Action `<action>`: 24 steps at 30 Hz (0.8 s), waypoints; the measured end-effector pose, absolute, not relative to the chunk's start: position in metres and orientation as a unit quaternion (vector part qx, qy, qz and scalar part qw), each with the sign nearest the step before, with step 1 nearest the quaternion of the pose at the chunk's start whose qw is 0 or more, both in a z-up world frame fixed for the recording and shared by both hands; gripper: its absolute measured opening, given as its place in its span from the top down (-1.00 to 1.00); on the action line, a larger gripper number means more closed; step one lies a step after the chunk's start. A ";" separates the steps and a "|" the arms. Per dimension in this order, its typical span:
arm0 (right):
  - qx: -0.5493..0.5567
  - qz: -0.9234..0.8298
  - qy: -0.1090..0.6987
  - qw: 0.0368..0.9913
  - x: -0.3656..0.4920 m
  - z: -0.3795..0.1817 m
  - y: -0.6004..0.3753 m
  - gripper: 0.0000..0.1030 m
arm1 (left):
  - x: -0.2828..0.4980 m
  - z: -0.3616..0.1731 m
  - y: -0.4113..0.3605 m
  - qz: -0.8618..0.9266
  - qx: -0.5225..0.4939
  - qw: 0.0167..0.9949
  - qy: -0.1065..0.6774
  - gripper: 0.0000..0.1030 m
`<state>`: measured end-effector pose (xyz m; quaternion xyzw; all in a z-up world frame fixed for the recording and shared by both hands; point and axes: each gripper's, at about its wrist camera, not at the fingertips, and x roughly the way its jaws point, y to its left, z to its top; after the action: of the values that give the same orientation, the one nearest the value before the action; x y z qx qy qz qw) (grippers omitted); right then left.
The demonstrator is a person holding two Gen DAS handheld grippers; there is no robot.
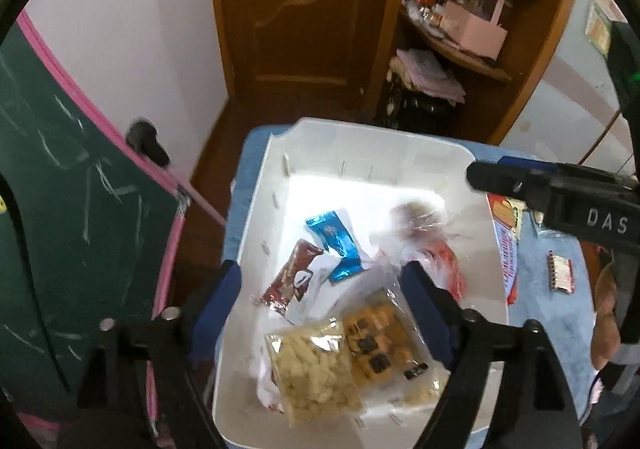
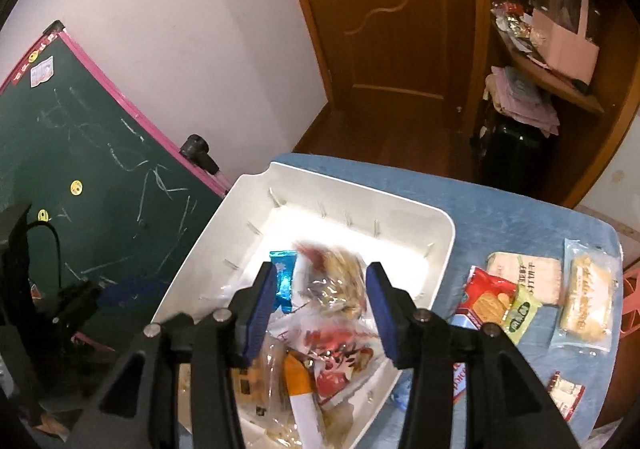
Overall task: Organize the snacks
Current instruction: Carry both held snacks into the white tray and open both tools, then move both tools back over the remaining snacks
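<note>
The snacks are light, crinkly film packets, soft and slippery, with brittle biscuits inside, so I would pinch each by a sealed edge, not across its middle. Most already lie heaped in the white bin [image 1: 276, 169]: a clear bag of pale puffs [image 1: 308, 361], a biscuit pack [image 1: 380, 333], a blue foil wrapper [image 1: 336, 245], a brown bar [image 1: 292, 277]. My left claw [image 1: 320, 285] hangs over them, released, jaws wide with nothing pressed. My right claw [image 2: 322, 309] is spread too, a clear packet [image 2: 340, 285] (blurred) loose between its jaws. On the blue desk [image 2: 460, 201] right of the bin wait a red cracker pack [image 2: 488, 301], a beige packet [image 2: 528, 273] and a wrapped bread [image 2: 588, 297]
</note>
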<state>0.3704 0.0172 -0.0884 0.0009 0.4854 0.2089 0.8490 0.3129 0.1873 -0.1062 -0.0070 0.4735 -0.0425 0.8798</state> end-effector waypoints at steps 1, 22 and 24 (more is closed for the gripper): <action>-0.006 0.207 0.484 0.850 0.369 -0.088 0.018 -0.25 | 0.311 -0.105 0.187 -0.043 -0.003 0.880 0.474 -0.60; 0.053 0.220 0.460 0.859 0.274 -0.056 -0.060 -0.28 | 0.233 -0.045 0.139 -0.070 0.041 0.885 0.459 -0.60; 0.053 0.221 0.453 0.862 0.261 -0.046 -0.071 -0.28 | 0.224 -0.033 0.127 -0.075 0.044 0.884 0.458 -0.59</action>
<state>0.2611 -0.0707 -0.0461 0.0533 0.4531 0.2211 0.8619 0.2241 0.1274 -0.0325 0.0437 0.4585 -0.0755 0.8844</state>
